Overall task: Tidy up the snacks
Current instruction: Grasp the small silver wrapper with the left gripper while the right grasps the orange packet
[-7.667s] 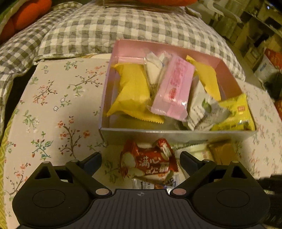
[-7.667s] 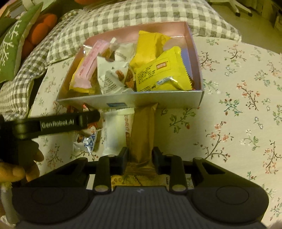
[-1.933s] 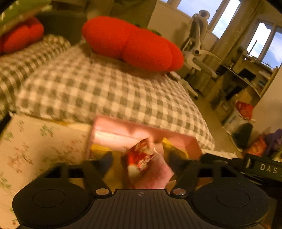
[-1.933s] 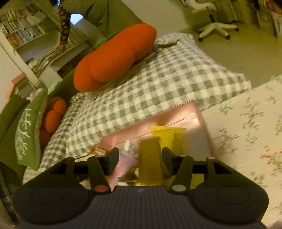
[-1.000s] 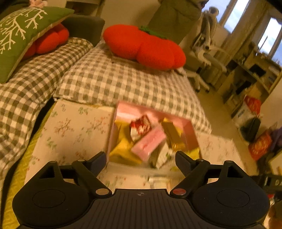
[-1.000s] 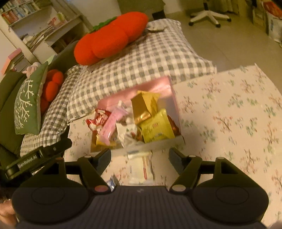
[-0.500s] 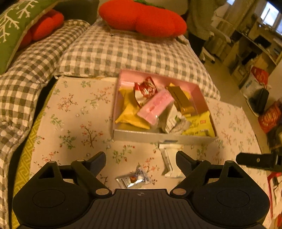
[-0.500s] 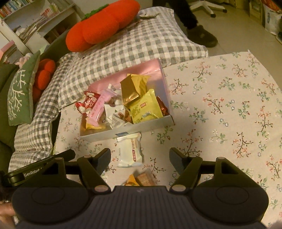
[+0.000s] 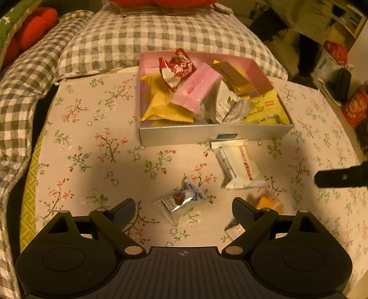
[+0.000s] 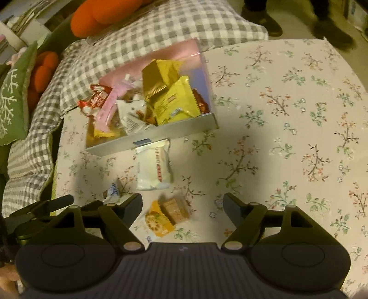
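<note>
A pink-lined box (image 9: 147, 135) (image 10: 184, 128) on the flowered tablecloth holds several wrapped snacks, among them a red packet (image 9: 177, 67) and a gold bar (image 9: 234, 77). Loose on the cloth lie a white packet (image 9: 240, 169) (image 10: 154, 169), a small silver candy (image 9: 179, 203) and an orange cracker packet (image 10: 166, 215) (image 9: 269, 204). My left gripper (image 9: 182, 208) hangs above the silver candy, its jaws opening, nothing pressed between them. My right gripper (image 10: 182, 204) is over the orange packet, jaws likewise opening and empty.
Grey checked cushions (image 9: 161, 30) border the table at the back and left. A red pumpkin pillow (image 10: 103, 13) lies beyond. A person's shoes (image 10: 271, 25) stand on the floor past the table's far edge. The other gripper's finger (image 9: 340, 176) juts in from the right.
Both grippers have sunk toward the table and tilted further down. The loose snacks now lie between and just ahead of the fingers. The jaws stand slightly wider.
</note>
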`<control>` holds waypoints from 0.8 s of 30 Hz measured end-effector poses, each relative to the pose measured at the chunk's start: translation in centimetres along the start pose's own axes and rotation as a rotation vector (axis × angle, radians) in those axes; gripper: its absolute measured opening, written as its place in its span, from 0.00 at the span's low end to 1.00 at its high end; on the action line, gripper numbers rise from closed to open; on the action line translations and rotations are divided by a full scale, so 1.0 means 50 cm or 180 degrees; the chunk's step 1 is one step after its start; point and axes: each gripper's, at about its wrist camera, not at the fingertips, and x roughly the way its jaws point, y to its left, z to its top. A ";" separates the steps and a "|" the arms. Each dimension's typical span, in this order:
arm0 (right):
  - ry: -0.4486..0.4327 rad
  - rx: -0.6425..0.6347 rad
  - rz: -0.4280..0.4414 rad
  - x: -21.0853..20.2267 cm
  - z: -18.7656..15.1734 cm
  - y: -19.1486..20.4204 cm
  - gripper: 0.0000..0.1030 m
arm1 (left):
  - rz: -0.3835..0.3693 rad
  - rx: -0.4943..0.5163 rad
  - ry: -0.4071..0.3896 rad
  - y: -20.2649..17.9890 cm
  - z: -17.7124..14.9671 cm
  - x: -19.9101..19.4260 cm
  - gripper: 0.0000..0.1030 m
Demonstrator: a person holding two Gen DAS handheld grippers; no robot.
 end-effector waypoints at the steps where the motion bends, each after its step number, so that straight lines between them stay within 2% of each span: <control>1: -0.0009 0.0015 0.0000 -0.002 0.001 -0.002 0.72 | 0.0004 0.0018 0.0006 0.000 -0.002 0.001 0.89; 9: 0.0034 0.0023 -0.0028 0.008 0.003 -0.003 0.72 | -0.0013 0.0179 0.0017 -0.005 -0.007 0.014 0.89; 17: 0.0223 -0.0084 0.0001 0.028 -0.014 0.015 0.72 | 0.0186 0.0511 0.0005 -0.014 -0.025 0.041 0.89; 22: 0.0586 -0.0083 0.0238 0.062 -0.035 0.031 0.71 | 0.0197 0.0733 -0.0073 -0.030 -0.031 0.056 0.88; 24: 0.0726 -0.0136 0.0271 0.077 -0.046 0.044 0.68 | 0.0231 0.0852 -0.0097 -0.040 -0.033 0.062 0.87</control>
